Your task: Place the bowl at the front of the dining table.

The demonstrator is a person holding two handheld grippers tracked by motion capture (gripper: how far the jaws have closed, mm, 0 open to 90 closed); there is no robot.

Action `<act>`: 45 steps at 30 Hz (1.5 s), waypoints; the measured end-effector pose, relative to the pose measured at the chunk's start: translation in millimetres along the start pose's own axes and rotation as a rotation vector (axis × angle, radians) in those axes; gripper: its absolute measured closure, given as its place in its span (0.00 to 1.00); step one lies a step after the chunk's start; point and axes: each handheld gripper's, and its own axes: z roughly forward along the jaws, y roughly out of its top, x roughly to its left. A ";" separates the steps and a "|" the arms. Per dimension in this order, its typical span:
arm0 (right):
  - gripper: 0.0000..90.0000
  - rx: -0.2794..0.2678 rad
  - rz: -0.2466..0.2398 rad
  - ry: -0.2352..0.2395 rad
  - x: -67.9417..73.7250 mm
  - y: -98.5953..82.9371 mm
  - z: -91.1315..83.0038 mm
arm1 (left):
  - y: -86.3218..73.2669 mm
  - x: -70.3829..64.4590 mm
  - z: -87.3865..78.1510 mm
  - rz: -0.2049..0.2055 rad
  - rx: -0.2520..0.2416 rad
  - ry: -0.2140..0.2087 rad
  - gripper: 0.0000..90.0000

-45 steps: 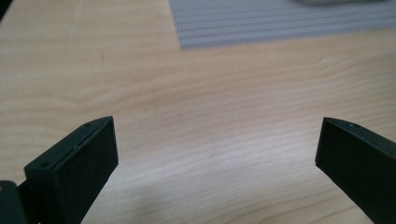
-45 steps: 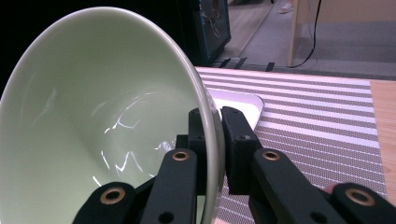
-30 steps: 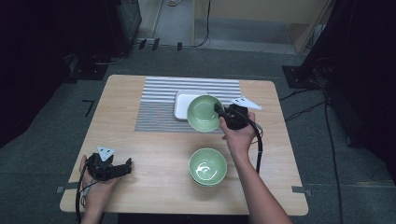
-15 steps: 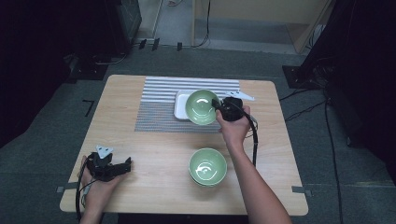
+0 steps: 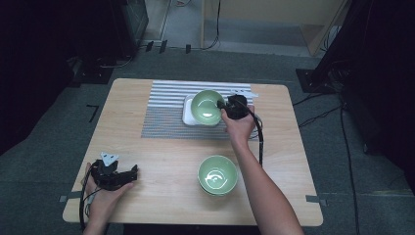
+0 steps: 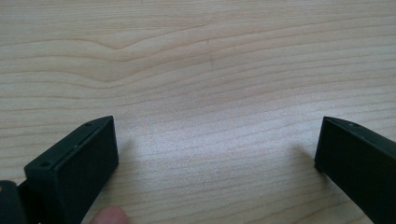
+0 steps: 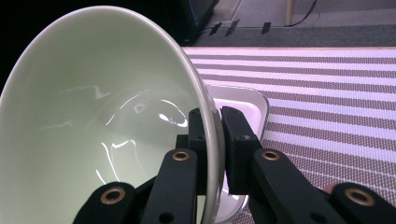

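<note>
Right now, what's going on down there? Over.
Right gripper shut on green bowl rim, above white tray. Left gripper open, resting on table. Second bowl nearby, not blocking.

Second green bowl (image 5: pixel 218 175) resting on bare wooden table (image 5: pixel 161 161), near front edge, well apart from striped mat (image 5: pixel 166 115).
</note>
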 end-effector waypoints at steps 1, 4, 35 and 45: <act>0.93 0.006 -0.005 -0.005 0.0 0.8 2.5 | 0.0 0.0 0.0 0.000 0.000 0.000 0.00; 0.93 0.026 0.000 -0.002 -1.3 3.2 9.4 | 0.0 0.0 0.0 0.000 0.000 0.000 0.00; 0.93 0.255 0.148 -0.064 -15.3 9.1 69.2 | 0.4 -0.2 0.4 -0.001 0.000 0.001 0.00; 0.93 0.358 0.222 -0.086 -11.5 7.5 84.3 | 0.3 -0.2 0.5 -0.001 -0.002 0.001 0.00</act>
